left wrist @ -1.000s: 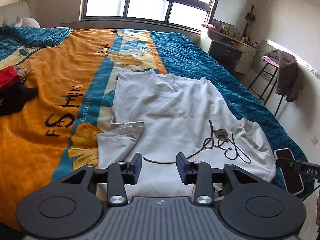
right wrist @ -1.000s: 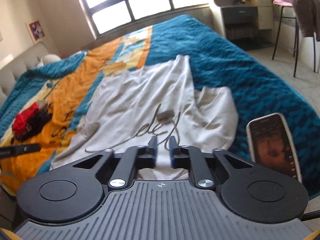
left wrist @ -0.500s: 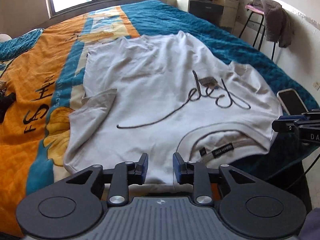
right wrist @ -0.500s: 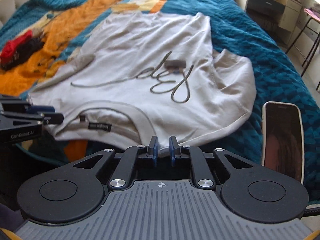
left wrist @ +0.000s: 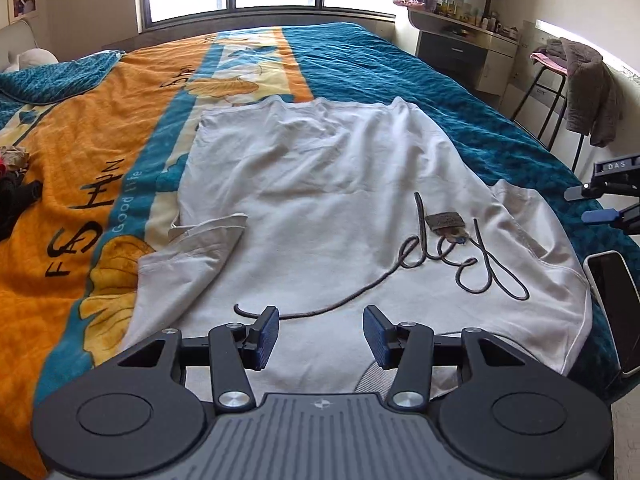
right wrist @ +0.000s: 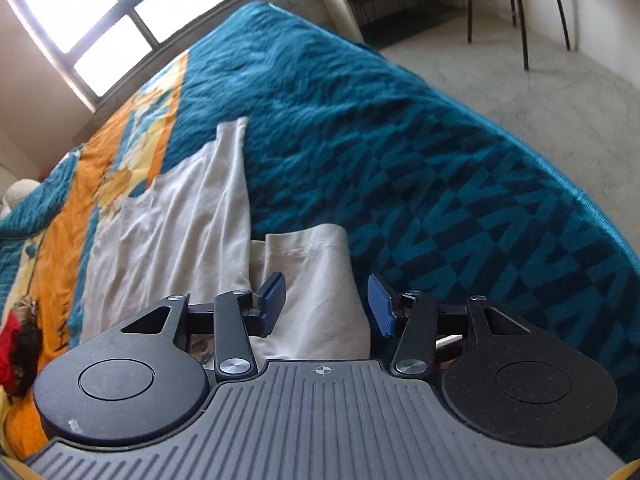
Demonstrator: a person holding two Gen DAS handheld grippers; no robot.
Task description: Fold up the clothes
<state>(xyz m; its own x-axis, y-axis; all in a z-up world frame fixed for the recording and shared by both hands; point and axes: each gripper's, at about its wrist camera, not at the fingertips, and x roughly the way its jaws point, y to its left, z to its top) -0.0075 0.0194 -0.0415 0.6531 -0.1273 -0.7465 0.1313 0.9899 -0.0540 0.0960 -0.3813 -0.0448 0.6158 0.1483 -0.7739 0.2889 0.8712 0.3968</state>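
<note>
A white T-shirt (left wrist: 328, 200) with dark cursive lettering lies spread flat on the bed, collar end nearest me, one sleeve (left wrist: 200, 248) folded inward on the left. My left gripper (left wrist: 320, 338) hovers open just above the shirt near its collar, nothing between its blue pads. In the right wrist view my right gripper (right wrist: 326, 304) is open over the shirt's right sleeve (right wrist: 316, 276), nothing held. Its fingertips (left wrist: 596, 204) also show at the right edge of the left wrist view.
The bed wears a teal and orange blanket (left wrist: 80, 152). A phone (left wrist: 612, 308) lies at the bed's near right corner beside the shirt. Red and black clothes (right wrist: 16, 348) are heaped at the far left. A chair draped with a jacket (left wrist: 588, 88) and a dresser (left wrist: 460, 48) stand on the right.
Both grippers opened wider. The left one lifted and drew back from the collar. The right one swung rightward to sit over the shirt's right sleeve.
</note>
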